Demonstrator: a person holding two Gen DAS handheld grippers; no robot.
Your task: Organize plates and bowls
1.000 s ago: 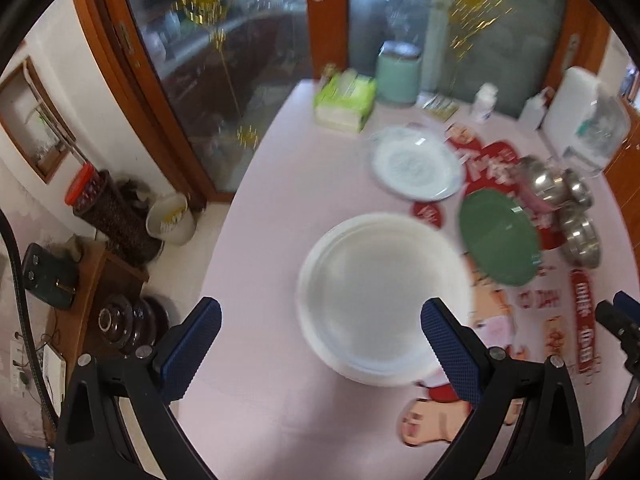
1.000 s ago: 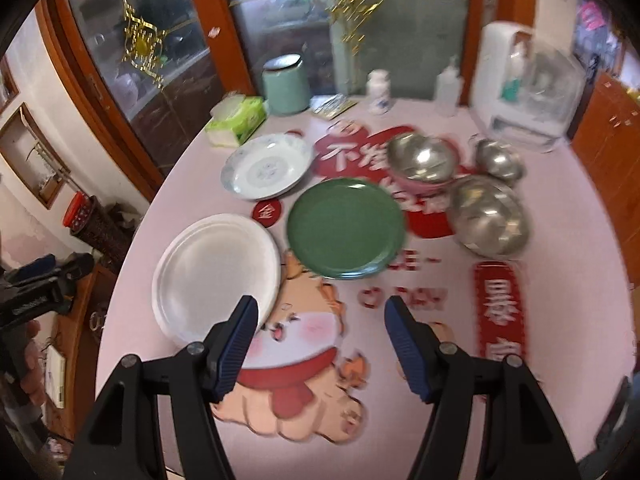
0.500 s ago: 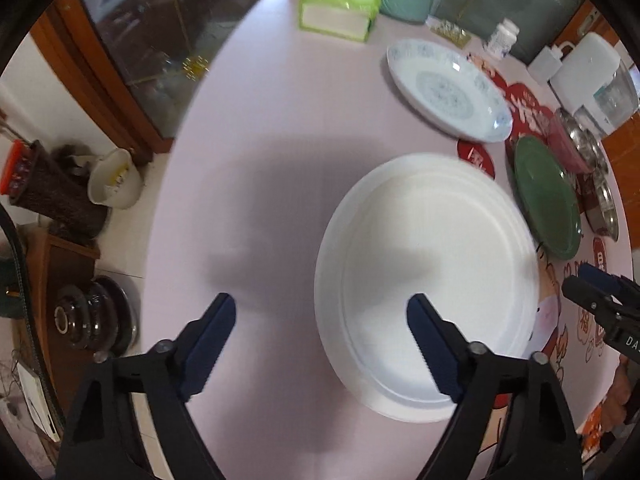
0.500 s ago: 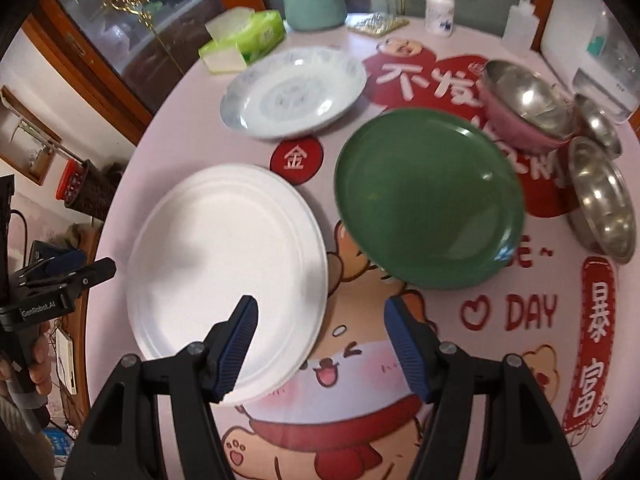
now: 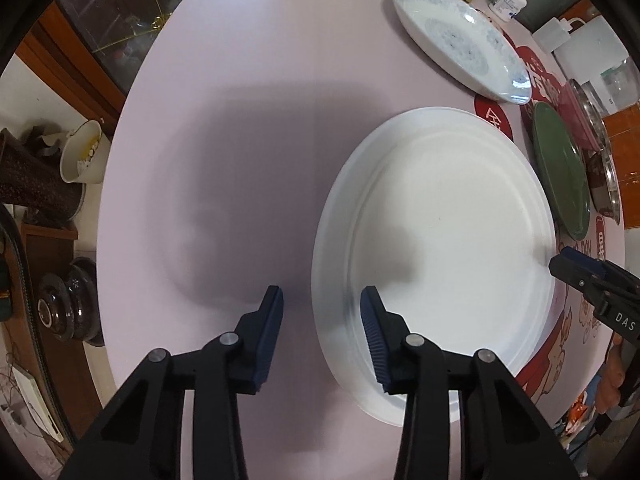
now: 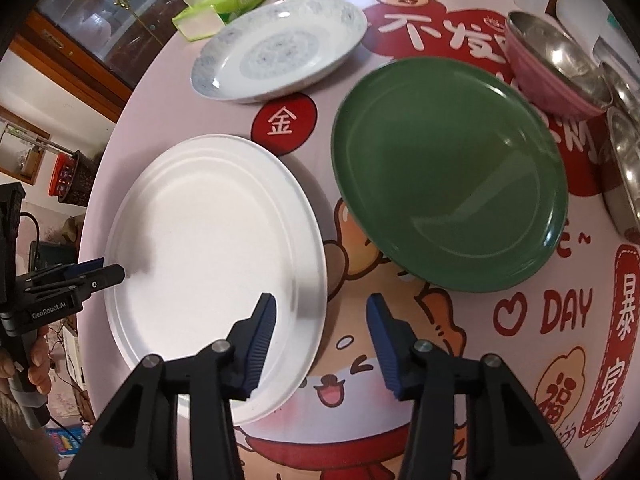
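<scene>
A large white plate (image 5: 440,240) lies on the pink table (image 5: 240,120). My left gripper (image 5: 322,320) points down over its left rim, which sits between the closing jaws; the pads do not press it. In the right wrist view the same white plate (image 6: 208,240) has its right rim between the closing jaws of my right gripper (image 6: 322,322), also untouched by the pads. Each gripper shows in the other's view: the right gripper (image 5: 560,262) and the left gripper (image 6: 114,272). A green plate (image 6: 448,172) lies to the right and a blue-patterned plate (image 6: 280,48) behind.
A pink bowl with steel lining (image 6: 560,60) and another steel bowl (image 6: 624,168) stand at the right edge. A green tissue pack (image 6: 224,4), a mint canister and a white bottle (image 5: 510,0) stand at the back. The table edge drops to the floor at left.
Both grippers have come down close to the white plate and tipped further downward. Their jaws have narrowed from wide open and now straddle the plate's opposite rims.
</scene>
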